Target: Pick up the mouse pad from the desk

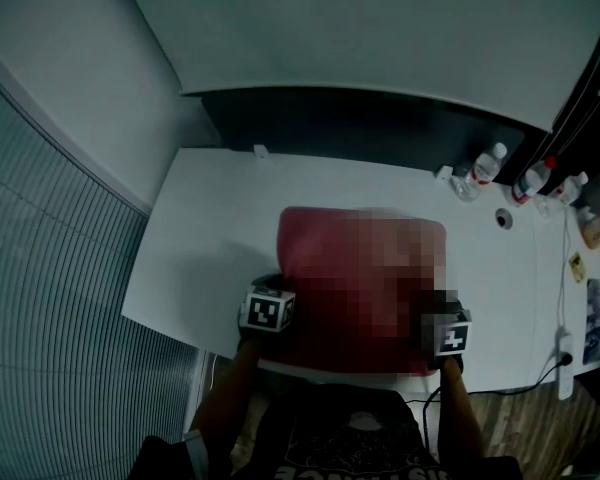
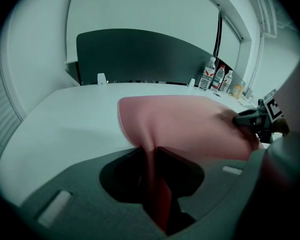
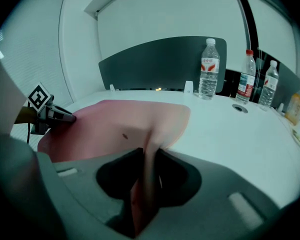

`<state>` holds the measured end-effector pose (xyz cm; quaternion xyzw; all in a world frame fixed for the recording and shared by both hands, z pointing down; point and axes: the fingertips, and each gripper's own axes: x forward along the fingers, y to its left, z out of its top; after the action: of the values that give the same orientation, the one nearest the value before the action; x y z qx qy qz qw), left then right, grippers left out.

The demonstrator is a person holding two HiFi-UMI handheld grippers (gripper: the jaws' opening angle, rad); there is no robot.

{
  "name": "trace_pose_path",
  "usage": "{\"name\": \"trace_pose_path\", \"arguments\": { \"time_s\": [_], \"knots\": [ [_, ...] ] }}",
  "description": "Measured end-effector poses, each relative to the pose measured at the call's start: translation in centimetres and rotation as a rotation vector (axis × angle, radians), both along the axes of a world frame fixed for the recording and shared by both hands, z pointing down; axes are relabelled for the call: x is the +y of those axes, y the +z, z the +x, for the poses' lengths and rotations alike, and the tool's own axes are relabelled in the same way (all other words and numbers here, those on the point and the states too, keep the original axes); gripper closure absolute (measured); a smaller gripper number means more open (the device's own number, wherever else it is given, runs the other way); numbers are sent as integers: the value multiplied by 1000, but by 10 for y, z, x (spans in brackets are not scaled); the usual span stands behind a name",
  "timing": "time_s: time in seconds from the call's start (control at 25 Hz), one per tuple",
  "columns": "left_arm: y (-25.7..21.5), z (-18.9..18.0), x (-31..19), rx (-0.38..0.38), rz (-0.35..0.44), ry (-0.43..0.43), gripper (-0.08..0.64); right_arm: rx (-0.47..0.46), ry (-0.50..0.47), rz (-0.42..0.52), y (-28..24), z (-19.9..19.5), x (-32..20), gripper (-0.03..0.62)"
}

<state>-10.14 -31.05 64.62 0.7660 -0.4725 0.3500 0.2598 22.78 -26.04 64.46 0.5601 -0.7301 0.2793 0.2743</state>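
A dark red mouse pad (image 1: 320,268) lies on the white desk (image 1: 210,228) near its front edge. My left gripper (image 1: 278,288) is at the pad's near left corner, and in the left gripper view its jaws (image 2: 150,153) are shut on the pad's (image 2: 185,124) raised edge. My right gripper (image 1: 440,306) is at the near right corner. The right gripper view shows it (image 3: 150,153) pinching a fold of the pad (image 3: 115,124). Each gripper also shows in the other's view, the right gripper (image 2: 257,120) and the left gripper (image 3: 50,115).
Three water bottles (image 1: 488,166) (image 1: 535,176) (image 1: 572,188) stand at the desk's back right, by a cable grommet (image 1: 504,218) and an orange bottle (image 1: 598,228). A dark partition (image 1: 360,128) runs along the back. A power strip (image 1: 565,363) lies at the right edge.
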Motion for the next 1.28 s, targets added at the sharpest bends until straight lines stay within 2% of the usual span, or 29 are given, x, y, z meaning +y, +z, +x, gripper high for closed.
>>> {"name": "trace_pose_path", "arguments": {
  "time_s": [0.24, 0.44, 0.72, 0.96, 1.28],
  "knots": [
    [6, -1, 1, 5, -5, 2, 478, -26, -14, -15, 3, -3, 0, 518],
    [-5, 4, -1, 72, -1, -9, 477, -59, -18, -32, -7, -6, 2, 526],
    [-31, 9, 3, 124, 16, -10, 479, -86, -25, 21, -32, -12, 4, 528],
    [-53, 16, 4, 132, 60, 9, 479, -95, -35, 56, -49, -15, 3, 528],
    [-89, 29, -5, 165, 140, 13, 479, -58, -49, 150, -91, -13, -9, 528]
  ]
}}
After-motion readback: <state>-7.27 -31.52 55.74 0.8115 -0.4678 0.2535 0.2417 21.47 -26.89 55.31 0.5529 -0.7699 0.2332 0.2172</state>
